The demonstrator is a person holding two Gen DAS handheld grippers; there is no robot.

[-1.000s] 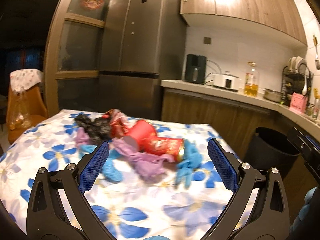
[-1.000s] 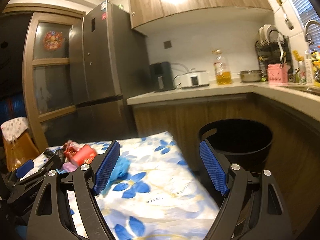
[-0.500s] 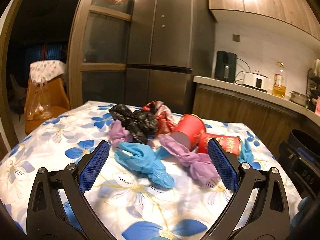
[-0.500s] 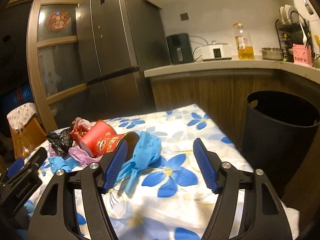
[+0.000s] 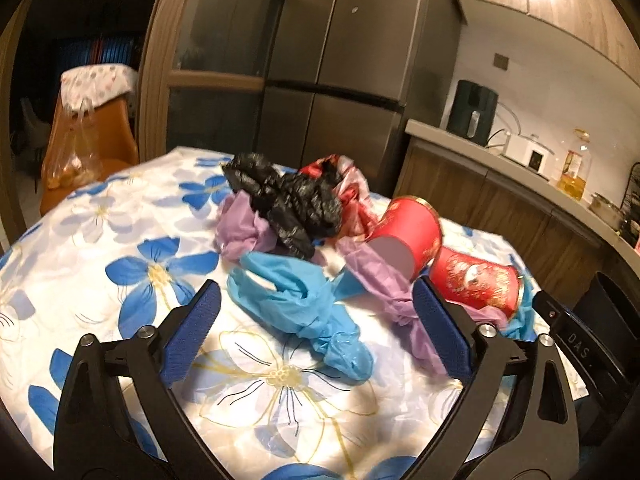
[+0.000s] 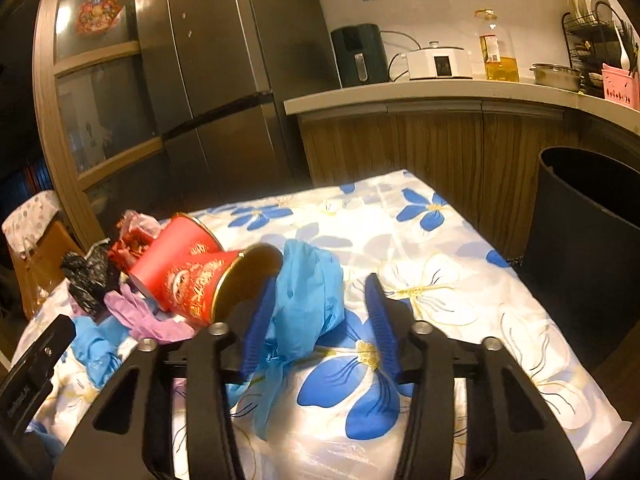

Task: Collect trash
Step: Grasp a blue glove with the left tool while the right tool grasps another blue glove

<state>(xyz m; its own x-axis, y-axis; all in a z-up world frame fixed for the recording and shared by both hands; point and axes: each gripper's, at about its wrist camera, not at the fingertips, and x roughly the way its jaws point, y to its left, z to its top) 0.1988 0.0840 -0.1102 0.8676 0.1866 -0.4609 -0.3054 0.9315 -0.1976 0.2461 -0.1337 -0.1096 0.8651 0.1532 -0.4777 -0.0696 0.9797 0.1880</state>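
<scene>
The black bin (image 6: 588, 264) is cut off by the right wrist picture's edge, its base out of sight. Beside the patterned red cup (image 6: 200, 286), the blue bag (image 6: 308, 300) hides part of the tablecloth (image 6: 440, 248). Whether the right gripper (image 6: 320, 322) presses that bag cannot be told.

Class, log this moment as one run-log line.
left gripper: open over blue glove | right gripper: jaws closing around second blue glove, not yet pinched | bin: waiting
</scene>
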